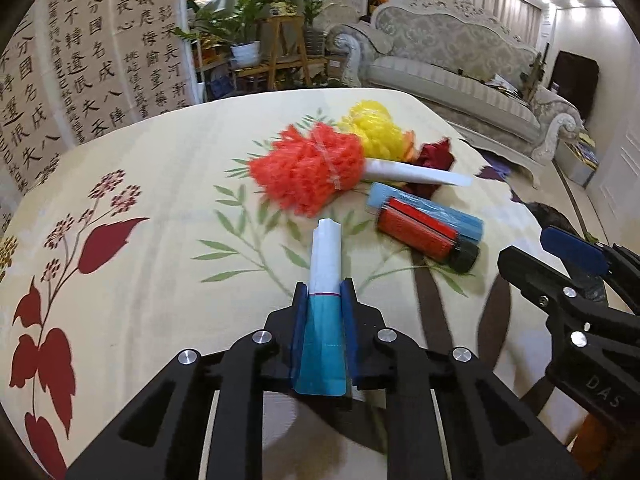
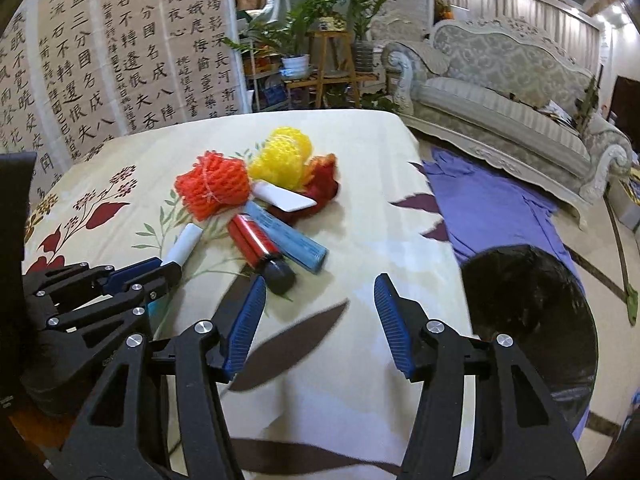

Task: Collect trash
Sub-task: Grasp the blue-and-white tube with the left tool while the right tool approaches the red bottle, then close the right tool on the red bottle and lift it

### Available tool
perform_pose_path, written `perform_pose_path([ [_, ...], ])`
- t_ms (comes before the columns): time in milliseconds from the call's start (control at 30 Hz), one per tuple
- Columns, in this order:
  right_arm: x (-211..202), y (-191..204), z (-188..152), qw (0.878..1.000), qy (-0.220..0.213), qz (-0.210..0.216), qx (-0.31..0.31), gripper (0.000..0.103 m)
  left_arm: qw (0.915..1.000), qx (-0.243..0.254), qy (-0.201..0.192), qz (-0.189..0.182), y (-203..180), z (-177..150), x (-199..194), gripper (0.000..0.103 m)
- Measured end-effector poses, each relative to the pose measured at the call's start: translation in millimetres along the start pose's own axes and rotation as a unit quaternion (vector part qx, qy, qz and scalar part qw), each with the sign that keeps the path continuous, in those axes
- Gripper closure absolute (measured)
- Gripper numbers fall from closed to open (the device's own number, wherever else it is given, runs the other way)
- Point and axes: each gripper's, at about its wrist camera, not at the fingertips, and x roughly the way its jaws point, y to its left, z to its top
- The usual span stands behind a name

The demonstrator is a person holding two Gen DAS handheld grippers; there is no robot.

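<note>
Trash is barely collected: the left gripper [image 1: 324, 296] clamps one white-and-teal tube [image 1: 326, 264], the right gripper [image 2: 320, 304] gapes empty, the pile [image 2: 256, 192] waits.

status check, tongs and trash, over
Left tongs shut on white-and-teal tube. Right tongs open, empty, above the cloth. Red bottle, blue tube, mesh nets left on table. Black bin bag unobstructed.
</note>
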Motion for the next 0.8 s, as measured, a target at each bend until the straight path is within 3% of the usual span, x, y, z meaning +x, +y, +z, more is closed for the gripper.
perform_pose_path([
  [367,31,34,21,0.998,0.02,0.023,-0.055,0.05,0.9985,-0.041,-0.005,0.035,39,1,-2,0.085],
  [767,54,47,24,0.996,0.049,0.023,-0.074,0.051,0.9981,-0.054,-0.002,0.028,49,0,-1,0.085],
  [800,54,48,24,0.996,0.049,0.021,-0.076,0.056,0.9981,-0.055,-0.002,0.028,49,0,-1,0.085],
])
